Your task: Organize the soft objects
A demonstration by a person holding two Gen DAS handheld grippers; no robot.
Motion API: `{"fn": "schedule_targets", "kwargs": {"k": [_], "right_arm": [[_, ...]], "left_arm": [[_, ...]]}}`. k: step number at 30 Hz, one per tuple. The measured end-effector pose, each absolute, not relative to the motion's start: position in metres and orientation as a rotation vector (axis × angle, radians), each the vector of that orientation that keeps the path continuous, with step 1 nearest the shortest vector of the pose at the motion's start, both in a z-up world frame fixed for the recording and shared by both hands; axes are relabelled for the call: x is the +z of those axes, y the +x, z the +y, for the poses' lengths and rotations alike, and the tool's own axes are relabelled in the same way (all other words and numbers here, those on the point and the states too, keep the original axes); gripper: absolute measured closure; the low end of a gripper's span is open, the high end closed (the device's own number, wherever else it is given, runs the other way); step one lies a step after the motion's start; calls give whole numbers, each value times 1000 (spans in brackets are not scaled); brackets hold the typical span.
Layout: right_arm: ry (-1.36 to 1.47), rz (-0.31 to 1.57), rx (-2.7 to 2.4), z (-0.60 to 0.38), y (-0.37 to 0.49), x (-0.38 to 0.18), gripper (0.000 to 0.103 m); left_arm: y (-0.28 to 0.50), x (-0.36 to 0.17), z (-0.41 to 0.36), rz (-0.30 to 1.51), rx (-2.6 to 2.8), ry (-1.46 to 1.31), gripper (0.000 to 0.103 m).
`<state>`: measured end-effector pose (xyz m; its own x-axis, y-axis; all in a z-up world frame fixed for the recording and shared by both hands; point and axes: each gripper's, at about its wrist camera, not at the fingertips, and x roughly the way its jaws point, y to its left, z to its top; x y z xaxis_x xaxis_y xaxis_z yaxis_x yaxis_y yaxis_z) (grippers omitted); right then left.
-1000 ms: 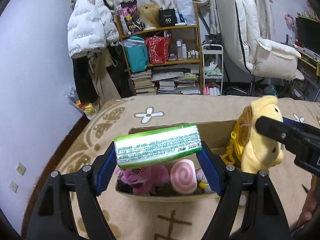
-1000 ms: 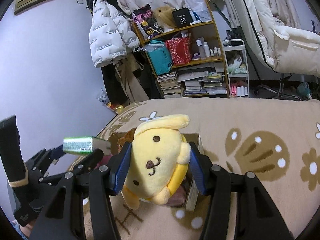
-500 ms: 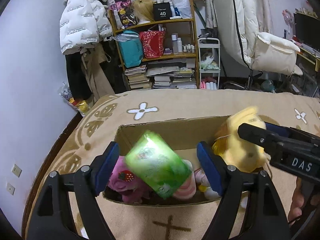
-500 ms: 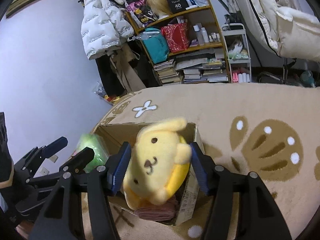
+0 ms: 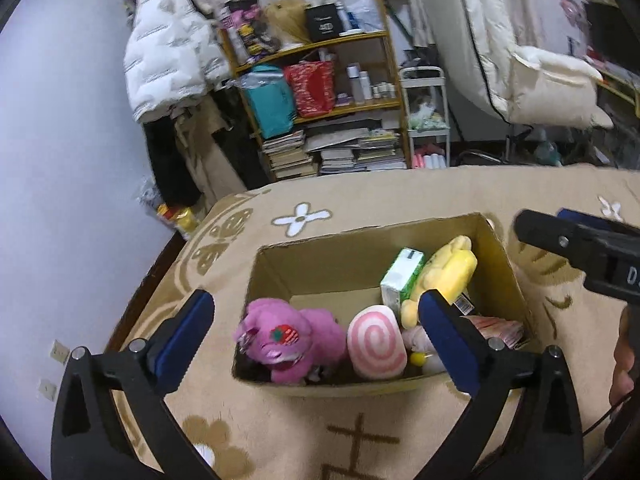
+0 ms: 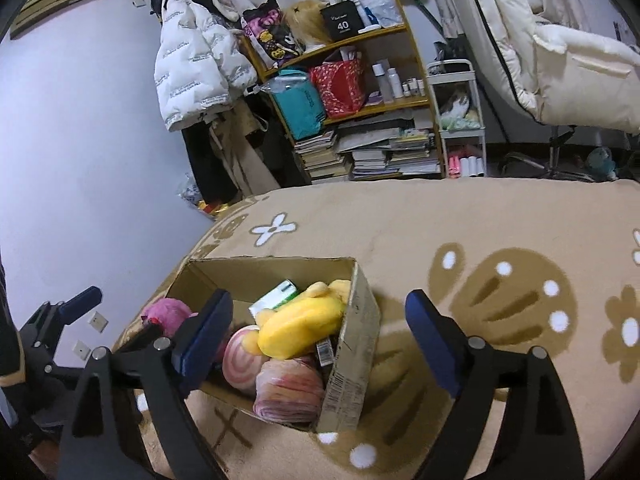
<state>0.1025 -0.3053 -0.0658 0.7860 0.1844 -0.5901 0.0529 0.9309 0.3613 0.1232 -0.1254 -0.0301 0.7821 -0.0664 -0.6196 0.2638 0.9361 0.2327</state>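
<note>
Releasing into open brown cardboard box (image 5: 360, 248) | yellow plush dog (image 5: 444, 276), green tissue pack (image 5: 400, 280): inside, right end | left gripper (image 5: 316, 328), right gripper (image 6: 320, 324): jaws just opened wide, empty | advice: lift clear before retreating.

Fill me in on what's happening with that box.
A person is tidying soft things into the cardboard box on the patterned blanket. Both the left hand-held gripper and right hand-held gripper have just been opening, with nothing between their jaws. The green pack and yellow plush lie inside, beside the pink plush and swirl cushion.
</note>
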Motion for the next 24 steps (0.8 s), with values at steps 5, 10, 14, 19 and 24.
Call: {"fn": "schedule_targets", "kwargs": {"k": [5,10,14,19,24], "right_arm": [[366,656,71,-304,87,-52,0],[335,629,84,-298,70,-29,0],[299,597,94,-290,54,-11,0],[295,570,112,-283,36,8,0],[274,543,116,-278,15,21,0]], "left_arm": [[112,-14,-105,649,-164,237,0],[99,5,-82,662,-167,162,0],[86,21,-69,635,-138,152,0],[58,37,-55,586,-103,188,0],[31,54,-33,552,-76,159,0]]}}
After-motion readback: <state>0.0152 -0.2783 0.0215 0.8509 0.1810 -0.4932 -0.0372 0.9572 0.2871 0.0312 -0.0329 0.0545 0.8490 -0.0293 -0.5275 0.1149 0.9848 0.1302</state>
